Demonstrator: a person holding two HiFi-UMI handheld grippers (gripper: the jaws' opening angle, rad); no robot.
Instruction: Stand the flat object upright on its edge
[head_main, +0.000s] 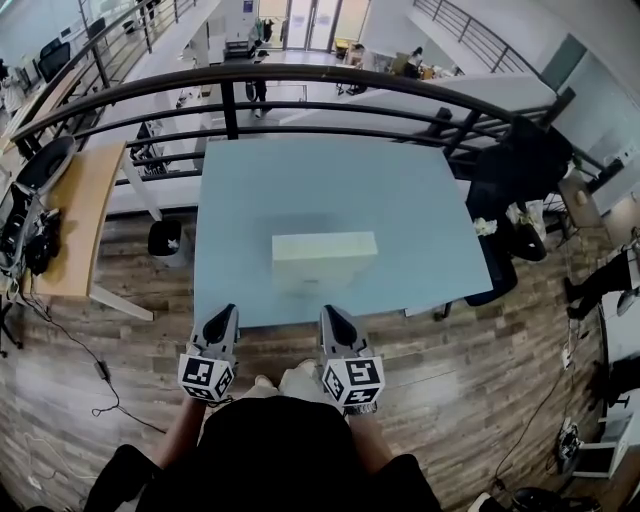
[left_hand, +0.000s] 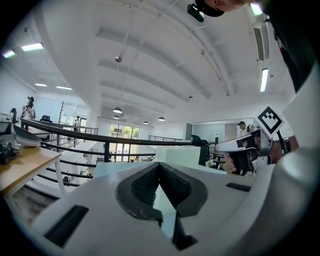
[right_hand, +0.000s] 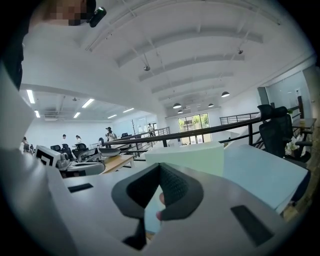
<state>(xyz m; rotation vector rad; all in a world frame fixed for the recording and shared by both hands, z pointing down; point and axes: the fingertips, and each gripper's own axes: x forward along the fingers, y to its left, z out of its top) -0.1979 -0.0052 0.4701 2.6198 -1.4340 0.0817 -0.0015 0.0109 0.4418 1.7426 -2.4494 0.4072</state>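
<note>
Left gripper (head_main: 227, 312) closed | right gripper (head_main: 329, 313) closed | box (head_main: 324, 262) on table (head_main: 300, 190)

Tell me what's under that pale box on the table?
Only the light blue table shows around the pale box; the patch directly beneath it is covered, so anything there stays unseen.

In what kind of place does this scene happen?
Probably an open-plan office on an upper level: a dark railing overlooks a lower floor, and a black office chair and a wooden desk stand near the pale blue table.
</note>
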